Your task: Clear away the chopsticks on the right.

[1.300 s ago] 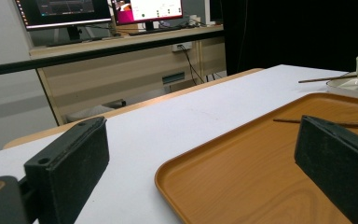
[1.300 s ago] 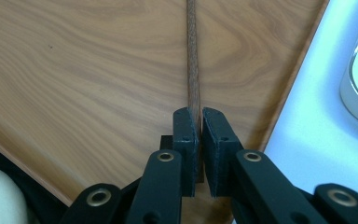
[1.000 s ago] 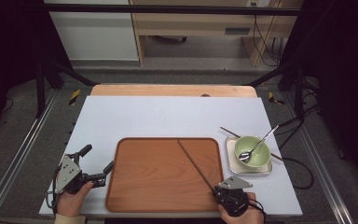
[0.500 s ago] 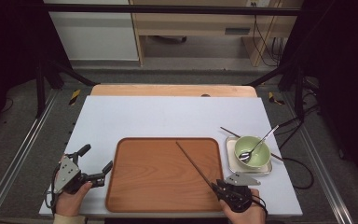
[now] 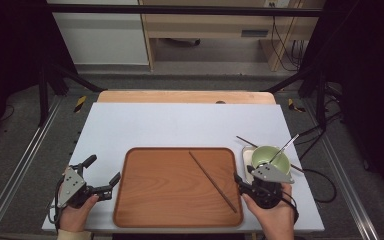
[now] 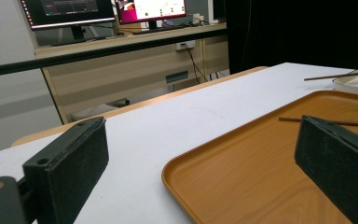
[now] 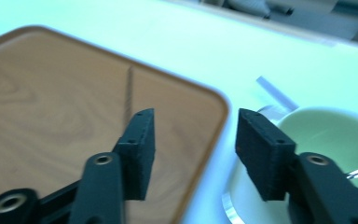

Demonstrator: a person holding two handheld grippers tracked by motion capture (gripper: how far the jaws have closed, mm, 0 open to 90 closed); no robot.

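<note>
A brown wooden tray [image 5: 150, 200] lies at the table's front middle. One dark chopstick [image 5: 212, 175] rests diagonally on its right half. A green bowl [image 5: 267, 155] with a metal spoon [image 5: 284, 147] stands on a white dish right of the tray, and a second chopstick [image 5: 244, 140] lies behind it. My right gripper [image 5: 245, 176] is open beside the tray's right edge, just in front of the bowl; its jaws straddle the tray rim [image 7: 216, 121], empty. My left gripper [image 5: 102, 170] is open at the tray's left edge, holding nothing.
The white tabletop [image 5: 180, 125] stretches wide behind the tray, ending at a wooden strip [image 5: 185, 96] along the far edge. Black frame posts [image 5: 45, 75] flank the table. Cables [image 5: 320, 177] trail off the right side.
My right gripper has moved from the tray's front right corner forward and right, up beside the bowl. The chopstick stays lying on the tray. The left gripper has not moved.
</note>
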